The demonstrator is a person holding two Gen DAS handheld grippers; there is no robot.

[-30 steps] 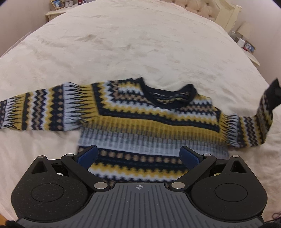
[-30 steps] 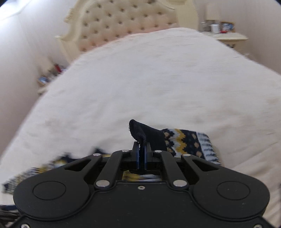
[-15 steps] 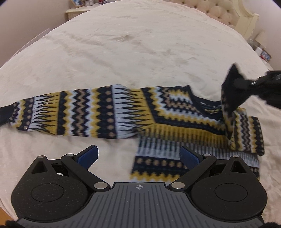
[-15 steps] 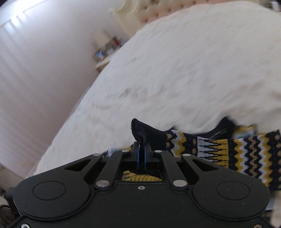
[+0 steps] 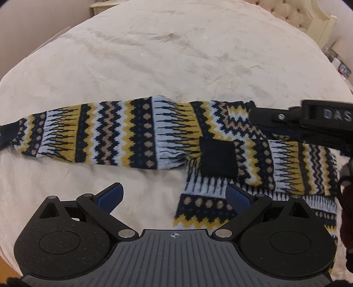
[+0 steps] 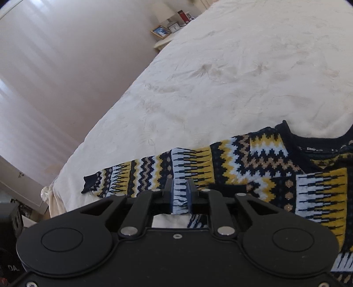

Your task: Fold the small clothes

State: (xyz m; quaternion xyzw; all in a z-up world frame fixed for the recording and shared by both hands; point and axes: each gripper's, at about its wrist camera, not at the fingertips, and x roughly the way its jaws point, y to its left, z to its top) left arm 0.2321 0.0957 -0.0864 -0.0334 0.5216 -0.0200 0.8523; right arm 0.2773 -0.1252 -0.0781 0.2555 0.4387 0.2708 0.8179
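A small navy, yellow and white patterned sweater (image 5: 136,132) lies flat on the bed, front up. Its right sleeve is folded across the chest, and the black cuff (image 5: 218,157) rests there free. The left sleeve (image 6: 154,176) stretches out straight to its dark cuff (image 6: 89,183). My right gripper (image 6: 179,194) hovers just over the sweater with its jaws opening. Nothing is pinched between them, and the released cuff (image 6: 229,189) lies just to their right. My left gripper (image 5: 174,194) stands wide open above the cover beside the sweater's lower left corner, holding nothing.
The cream bed cover (image 5: 176,55) spreads all round the sweater. A tufted headboard (image 5: 293,13) is at the far end. A nightstand (image 6: 163,42) with a picture frame and a lamp stands by the wall. A dark sleeve (image 5: 346,209) shows at the right edge.
The right gripper carried the right sleeve's cuff leftward across the sweater's body, then opened and let it drop on the chest. The left gripper drifted left along the sweater's lower edge.
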